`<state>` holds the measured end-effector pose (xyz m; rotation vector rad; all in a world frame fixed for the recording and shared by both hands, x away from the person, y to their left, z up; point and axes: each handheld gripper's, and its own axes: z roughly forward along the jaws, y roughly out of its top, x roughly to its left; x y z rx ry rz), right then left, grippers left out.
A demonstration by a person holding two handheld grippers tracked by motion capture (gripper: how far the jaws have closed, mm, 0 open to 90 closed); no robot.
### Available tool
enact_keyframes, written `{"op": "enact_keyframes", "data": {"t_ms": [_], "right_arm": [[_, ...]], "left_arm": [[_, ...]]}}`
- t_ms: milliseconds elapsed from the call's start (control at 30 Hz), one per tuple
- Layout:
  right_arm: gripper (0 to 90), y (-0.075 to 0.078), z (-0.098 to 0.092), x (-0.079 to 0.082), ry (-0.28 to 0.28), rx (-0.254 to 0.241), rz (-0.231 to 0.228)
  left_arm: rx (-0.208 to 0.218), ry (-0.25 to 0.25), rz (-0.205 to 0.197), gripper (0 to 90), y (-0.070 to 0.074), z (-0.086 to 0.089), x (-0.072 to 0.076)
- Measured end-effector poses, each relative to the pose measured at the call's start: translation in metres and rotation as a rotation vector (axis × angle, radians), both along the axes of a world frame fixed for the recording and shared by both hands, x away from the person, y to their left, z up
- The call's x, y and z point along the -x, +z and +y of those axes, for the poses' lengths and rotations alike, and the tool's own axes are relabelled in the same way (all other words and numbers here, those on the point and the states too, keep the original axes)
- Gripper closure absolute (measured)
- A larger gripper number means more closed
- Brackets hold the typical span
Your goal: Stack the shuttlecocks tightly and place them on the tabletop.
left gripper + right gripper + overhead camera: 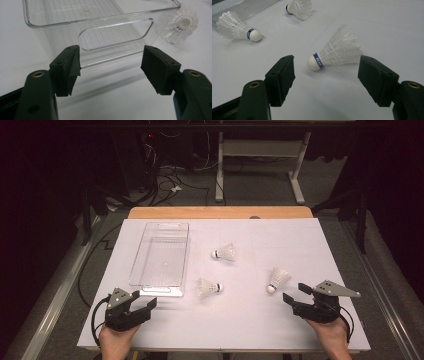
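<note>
Right tool (pixel 293 296), jaws spread and empty, sits just right of the nearest shuttlecock (pixel 277 279), whose long axis runs far-right, cork toward it; left tool (pixel 145 301) also open

White table (pixel 300 330) carries a clear bin (pixel 161 253) and three shuttlecocks (pixel 209 288).
</note>
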<state>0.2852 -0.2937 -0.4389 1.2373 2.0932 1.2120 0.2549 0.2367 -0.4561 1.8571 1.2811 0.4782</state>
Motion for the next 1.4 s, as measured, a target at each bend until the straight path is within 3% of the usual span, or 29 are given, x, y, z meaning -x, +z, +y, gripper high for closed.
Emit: {"op": "enact_keyframes", "data": {"t_ms": [400, 867, 1400], "right_arm": [[30.3, 0.008, 0.003, -0.015, -0.008, 0.015, 0.004], [33.5, 0.013, 0.001, -0.035, -0.047, 0.028, 0.052], [40.5, 0.029, -0.002, -0.061, -0.066, 0.112, 0.124]], "left_arm": [[0.004, 0.001, -0.001, 32.4, 0.0, 0.0, 0.001], [0.022, 0.007, -0.005, 32.4, 0.0, 0.003, 0.002], [0.024, 0.005, -0.003, 32.4, 0.0, 0.004, 0.002]]}}
